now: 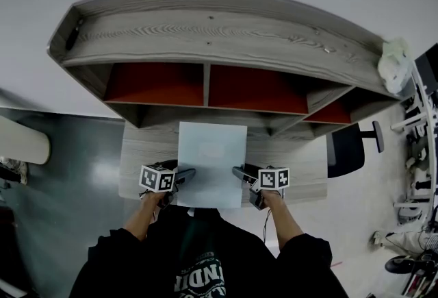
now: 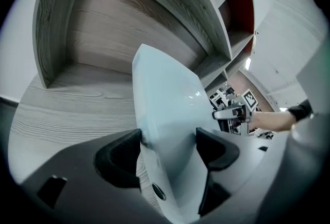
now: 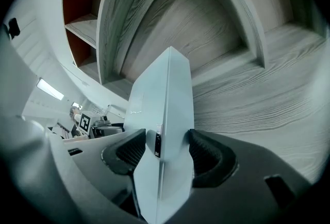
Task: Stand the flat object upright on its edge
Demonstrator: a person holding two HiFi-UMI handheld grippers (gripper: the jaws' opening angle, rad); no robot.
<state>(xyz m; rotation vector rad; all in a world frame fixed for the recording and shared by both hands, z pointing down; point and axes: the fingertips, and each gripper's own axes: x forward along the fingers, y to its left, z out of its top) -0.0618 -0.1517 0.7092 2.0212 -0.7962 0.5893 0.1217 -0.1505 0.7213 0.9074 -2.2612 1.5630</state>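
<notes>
**In front of the shelf unit: panel clamped both sides, tip-up not done**

In front of the shelf unit (image 1: 205, 36), over the desk (image 1: 147, 153) beneath its open compartments, the flat object (image 1: 212, 163) was a thin pale panel held between two grippers. The left gripper (image 1: 185, 173) was clenched on the panel's left side edge and the right gripper (image 1: 241, 173) on its right side edge. Each gripper view showed both pads pressed onto the panel's faces, with nothing else in the jaws. Both grips sat toward the end of the panel farther from the shelf unit.

Step, as judged: the grasp was made and the tilt-up was in hand. The broad face was turned up toward the head camera, so the panel was not yet standing on an edge. Its long axis ran from the person toward the shelf unit, with the far short edge pointing at the unit's middle divider (only a little longer than wide, so read loosely). A small dark slot showed on the thin side edge in the right gripper view. Whether the far edge touched the desk could not be told.

The next move likely called for raising the end away from the shelf unit with both grippers together. The panel would pivot on the edge nearest the unit until that edge sat square on the desk. The clamps should stay even, since a thin edge will probably tip once let go.
</notes>
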